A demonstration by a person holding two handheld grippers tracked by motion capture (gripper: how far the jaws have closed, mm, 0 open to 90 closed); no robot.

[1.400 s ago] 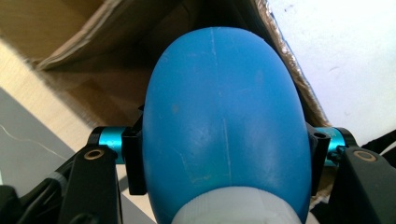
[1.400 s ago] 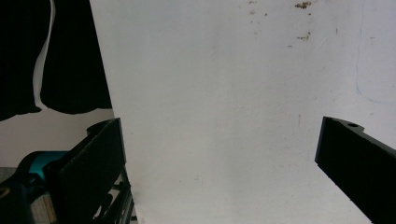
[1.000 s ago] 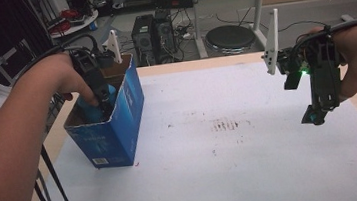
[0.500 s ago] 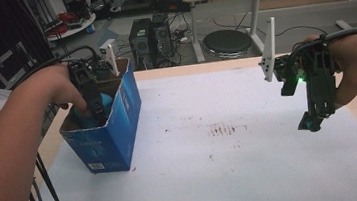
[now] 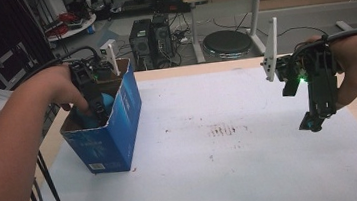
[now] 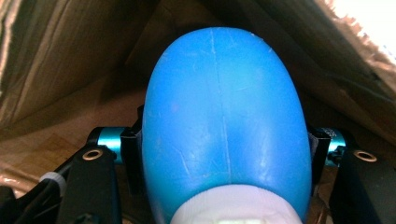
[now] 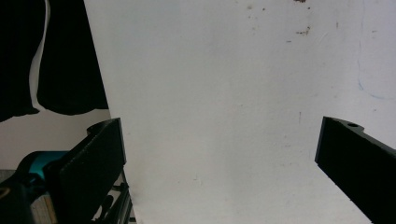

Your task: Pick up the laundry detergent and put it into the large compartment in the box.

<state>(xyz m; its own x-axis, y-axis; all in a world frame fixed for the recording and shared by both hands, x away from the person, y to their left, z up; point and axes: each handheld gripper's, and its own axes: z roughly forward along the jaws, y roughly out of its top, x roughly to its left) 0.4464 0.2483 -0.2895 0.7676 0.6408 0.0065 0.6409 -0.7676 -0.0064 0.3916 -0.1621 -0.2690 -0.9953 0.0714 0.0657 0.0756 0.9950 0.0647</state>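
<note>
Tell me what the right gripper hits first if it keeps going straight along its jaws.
Probably the white table cover: the right gripper points down with open, empty jaws, and its own view shows bare sheet ahead. How far off that is, I can't judge.

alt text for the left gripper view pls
A smooth blue egg-shaped object with a white base is clamped between the left gripper's two black jaws, seen close up. Brown cardboard box walls surround it on all sides.
</note>
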